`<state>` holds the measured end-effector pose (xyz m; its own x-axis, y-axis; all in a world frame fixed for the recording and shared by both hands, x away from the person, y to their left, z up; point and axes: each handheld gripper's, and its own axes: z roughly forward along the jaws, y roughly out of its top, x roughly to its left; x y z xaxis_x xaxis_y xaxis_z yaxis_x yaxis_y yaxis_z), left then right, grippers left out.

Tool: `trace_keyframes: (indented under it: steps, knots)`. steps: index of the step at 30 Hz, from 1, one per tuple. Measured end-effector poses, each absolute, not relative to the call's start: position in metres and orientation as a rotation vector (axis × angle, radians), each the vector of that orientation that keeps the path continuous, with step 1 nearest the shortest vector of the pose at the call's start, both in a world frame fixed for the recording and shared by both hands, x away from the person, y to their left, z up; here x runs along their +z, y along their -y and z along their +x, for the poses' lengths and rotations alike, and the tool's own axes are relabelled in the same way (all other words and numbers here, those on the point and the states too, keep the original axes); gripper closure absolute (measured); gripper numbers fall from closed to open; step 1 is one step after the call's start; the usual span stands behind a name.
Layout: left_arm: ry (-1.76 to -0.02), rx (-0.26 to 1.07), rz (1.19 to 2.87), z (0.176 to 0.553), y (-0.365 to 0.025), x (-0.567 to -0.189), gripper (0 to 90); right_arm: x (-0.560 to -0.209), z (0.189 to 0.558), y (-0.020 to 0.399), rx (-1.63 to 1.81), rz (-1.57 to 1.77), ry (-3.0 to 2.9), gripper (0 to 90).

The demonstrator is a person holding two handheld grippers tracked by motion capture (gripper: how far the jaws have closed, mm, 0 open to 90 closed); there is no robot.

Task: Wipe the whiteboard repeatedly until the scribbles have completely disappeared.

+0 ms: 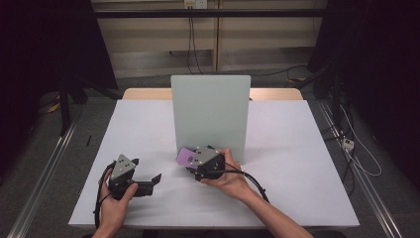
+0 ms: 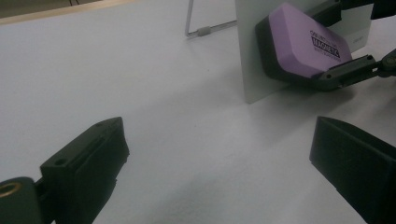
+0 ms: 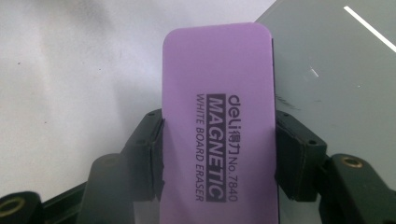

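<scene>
Two grippers on a white table (image 1: 297, 163), one busy. Right gripper (image 3: 218, 154) has its jaws clamped on the long sides of a purple whiteboard eraser (image 3: 217, 126), pads pressing both edges about halfway down its length, label facing the camera. In the high view the eraser (image 1: 186, 156) sits at the lower left corner of the upright whiteboard (image 1: 210, 111) that stands mid-table; in the left gripper view the eraser (image 2: 301, 44) looks to be right at the board's (image 2: 252, 65) face, dark felt side toward it, though actual contact is hard to confirm. Left gripper (image 1: 144, 182) rests low on the table, well apart from the board, jaws spread wide with nothing between them; its own view shows both black pads (image 2: 88, 161) with bare table between. Handling guess: eraser is light, a hard plastic shell with a soft felt pad underneath, so it should take a firm pinch without harm. Smooth rounded shell could slip if gripped near a corner; the present mid-length grip across the narrow width looks the safest spot. Print says magnetic, so expect it to snap or cling to the board and drag a bit when slid. Board stands on a thin wire foot (image 2: 201, 31), so hard pushing could tip it back.
</scene>
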<state>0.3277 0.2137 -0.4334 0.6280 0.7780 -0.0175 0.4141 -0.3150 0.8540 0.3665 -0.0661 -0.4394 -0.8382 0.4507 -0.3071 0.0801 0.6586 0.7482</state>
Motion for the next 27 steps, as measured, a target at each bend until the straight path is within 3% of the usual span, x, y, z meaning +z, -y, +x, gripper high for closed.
trace_keyframes:
  steps: [13,27]
  knots:
    - [-0.941,0.505,1.946,0.327,-0.213,-0.434,4.1,-0.403,0.376,0.087,1.112,0.486,-2.272,41.5]
    - [-0.940,0.509,1.946,0.328,-0.213,-0.433,4.1,-0.424,0.375,0.057,1.137,0.436,-2.331,41.6]
